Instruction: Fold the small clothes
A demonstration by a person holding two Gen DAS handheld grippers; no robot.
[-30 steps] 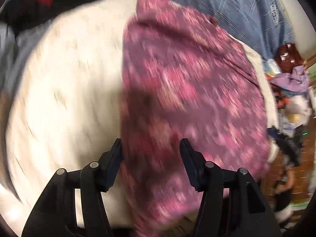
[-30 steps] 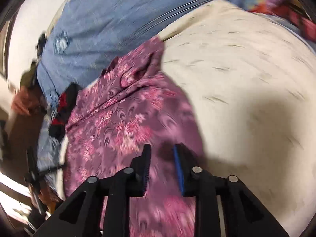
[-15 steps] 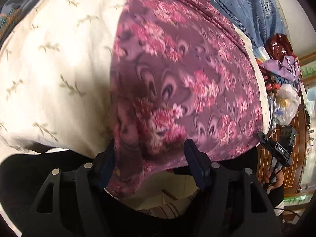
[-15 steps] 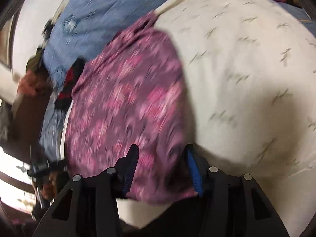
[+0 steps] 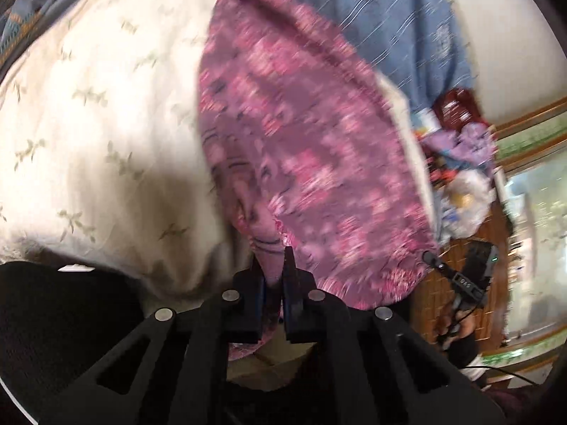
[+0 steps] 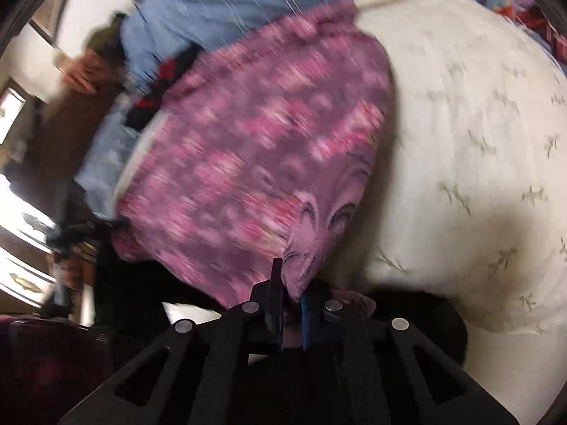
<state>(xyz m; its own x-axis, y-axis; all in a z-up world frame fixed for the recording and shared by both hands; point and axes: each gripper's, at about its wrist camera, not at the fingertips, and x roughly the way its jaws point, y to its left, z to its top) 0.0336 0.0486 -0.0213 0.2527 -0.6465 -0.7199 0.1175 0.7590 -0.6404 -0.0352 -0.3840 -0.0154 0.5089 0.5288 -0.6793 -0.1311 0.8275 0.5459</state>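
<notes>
Both my claws have just snapped shut: the left claw (image 5: 272, 276) and the right claw (image 6: 291, 285) each pinch a near corner of the purple flowery cloth (image 5: 301, 148), so I think I can now lift that edge to fold it. The cloth lies on the cream bed cover (image 5: 99, 113), its long way running from me toward the far blue sheet (image 5: 382, 17).

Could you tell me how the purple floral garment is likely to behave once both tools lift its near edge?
The purple floral garment looks thin and floppy: it bunches where the left tool and right tool pinch it. It will probably sag between them, and drag lightly over the cream quilt.
</notes>
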